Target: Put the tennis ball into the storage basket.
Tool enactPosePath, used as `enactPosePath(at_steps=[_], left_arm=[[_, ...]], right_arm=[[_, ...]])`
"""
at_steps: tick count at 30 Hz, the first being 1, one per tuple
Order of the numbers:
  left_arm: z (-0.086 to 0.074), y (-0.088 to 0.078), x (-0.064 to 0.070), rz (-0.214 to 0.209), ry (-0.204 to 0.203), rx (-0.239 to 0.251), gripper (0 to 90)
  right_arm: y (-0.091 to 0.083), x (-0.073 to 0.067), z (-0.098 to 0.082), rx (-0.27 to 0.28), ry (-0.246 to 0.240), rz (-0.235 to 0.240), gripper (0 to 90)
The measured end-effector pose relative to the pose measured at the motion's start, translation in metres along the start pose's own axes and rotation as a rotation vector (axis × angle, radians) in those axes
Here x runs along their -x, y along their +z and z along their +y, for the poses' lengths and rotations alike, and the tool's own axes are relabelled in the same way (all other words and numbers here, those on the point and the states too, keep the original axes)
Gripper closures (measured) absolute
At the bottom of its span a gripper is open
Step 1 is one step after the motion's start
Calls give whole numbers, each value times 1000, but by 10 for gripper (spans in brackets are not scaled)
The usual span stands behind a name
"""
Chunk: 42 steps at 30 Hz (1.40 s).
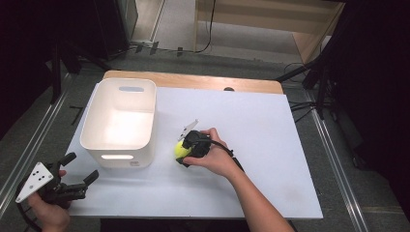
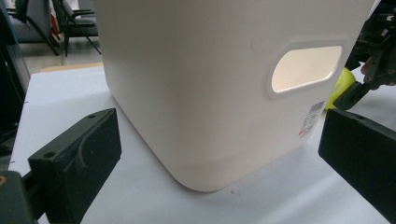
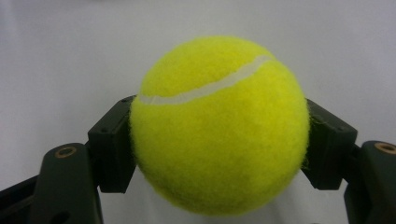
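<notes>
Now right gripper clamped on tennis ball just beside white bin; left gripper near bin's front corner, jaws apart, empty.

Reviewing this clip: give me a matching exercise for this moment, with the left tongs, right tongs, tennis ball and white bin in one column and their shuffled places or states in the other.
Things:
1. left tongs
2. right tongs
3. tennis ball
4. white bin

Places or states:
A. stands on the white table sheet, left of the ball
B. clamped between two black jaws
C. open, holding nothing, near the table's front left corner
D. shut on the ball, beside the bin's right side

Pairs: 1-C, 2-D, 3-B, 4-A
</notes>
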<state>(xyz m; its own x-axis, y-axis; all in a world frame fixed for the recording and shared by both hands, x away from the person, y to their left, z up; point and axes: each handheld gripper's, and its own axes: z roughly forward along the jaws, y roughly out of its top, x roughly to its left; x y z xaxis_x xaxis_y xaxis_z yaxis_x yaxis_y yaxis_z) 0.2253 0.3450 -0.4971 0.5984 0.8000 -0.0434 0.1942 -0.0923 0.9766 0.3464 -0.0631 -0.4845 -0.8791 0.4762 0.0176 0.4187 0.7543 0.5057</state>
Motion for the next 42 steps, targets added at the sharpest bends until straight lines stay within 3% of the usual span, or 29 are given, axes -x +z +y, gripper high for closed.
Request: enactPosePath(at_steps=[20,42], left_arm=[[0,0,0,1,-2,3,0],[0,0,0,-2,1,-1,0]], right_arm=[[-12,5,5,4,3,-11,237],[-29,14,15,21,8,16,237]])
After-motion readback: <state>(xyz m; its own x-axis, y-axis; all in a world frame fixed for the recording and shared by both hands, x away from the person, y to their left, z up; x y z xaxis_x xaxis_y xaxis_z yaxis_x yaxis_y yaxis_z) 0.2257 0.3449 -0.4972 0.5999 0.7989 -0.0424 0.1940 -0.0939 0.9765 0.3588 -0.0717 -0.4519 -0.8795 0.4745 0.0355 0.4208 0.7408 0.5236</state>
